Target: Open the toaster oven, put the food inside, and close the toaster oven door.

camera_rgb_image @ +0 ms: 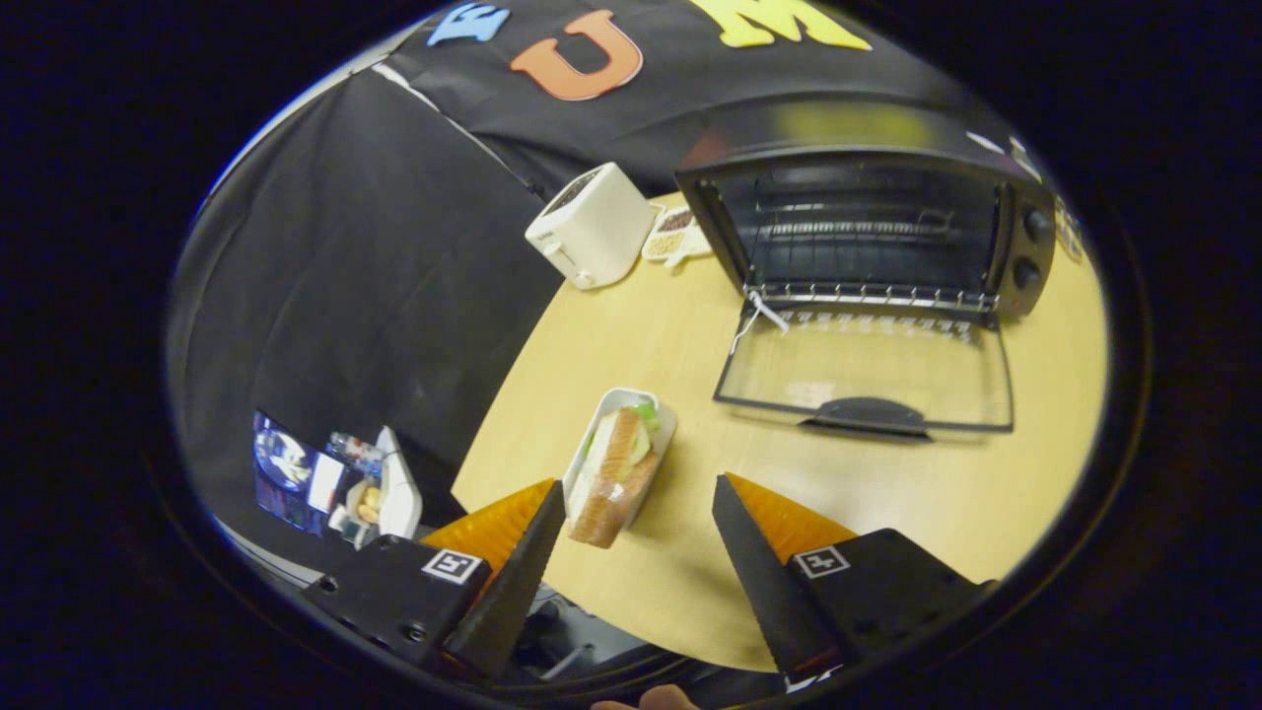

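Here, the gripper (639, 493) jaws gape wide above a white tray (603, 419) holding a sandwich (616, 473).

The gripper view looks steeply down over its jaws onto the table (887, 493), raised well above it.

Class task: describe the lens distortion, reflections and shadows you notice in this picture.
Gripper view: fisheye bends the table edge into a curve; the open oven door glass mirrors the rack above it; soft shadow under the sandwich tray; the gripper jaws stand open, empty.
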A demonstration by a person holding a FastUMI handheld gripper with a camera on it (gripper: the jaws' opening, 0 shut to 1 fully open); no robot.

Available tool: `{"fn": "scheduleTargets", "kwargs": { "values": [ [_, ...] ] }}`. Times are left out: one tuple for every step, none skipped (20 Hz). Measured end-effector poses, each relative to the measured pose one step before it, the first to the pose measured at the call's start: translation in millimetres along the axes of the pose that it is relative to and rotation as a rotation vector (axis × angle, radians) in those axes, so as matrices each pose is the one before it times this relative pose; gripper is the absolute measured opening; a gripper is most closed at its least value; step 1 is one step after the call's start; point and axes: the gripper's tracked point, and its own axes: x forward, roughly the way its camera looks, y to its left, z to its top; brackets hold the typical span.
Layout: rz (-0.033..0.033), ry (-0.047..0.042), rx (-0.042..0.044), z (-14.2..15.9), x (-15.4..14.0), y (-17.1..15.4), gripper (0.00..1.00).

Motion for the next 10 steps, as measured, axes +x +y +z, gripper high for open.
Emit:
{"fn": "scheduleTargets", "kwargs": {
  "values": [
    [0.02054, 0.02342, 0.04776, -2.39, 10.58, 2.80, 0.99],
    [0.02463, 0.02068, 0.04493, -1.68, 6.46, 3.53, 0.98],
    [0.01462, 0.01359, 0.03871, 0.02, 6.99, 2.37, 0.97],
    [0.00923, 0.01689, 0.03817, 1.31, 10.40, 1.30, 0.96],
    [0.00181, 0.01620, 0.02425, 0.08, 6.48, -1.05, 0.95],
    [0.00368, 0.01808, 0.02708, -0.65, 8.50, -1.86, 0.91],
    [0.00366, 0.01498, 0.02344, -0.27, 4.84, -1.57, 0.89],
    [0.00735, 0.01306, 0.01876, 0.77, 1.68, 0.04, 0.85],
    [0.00235, 0.01721, 0.01304, 0.43, 4.09, -1.16, 0.83],
    [0.00388, 0.01032, 0.00857, 1.07, 4.35, 0.03, 0.78]
  ]
}}
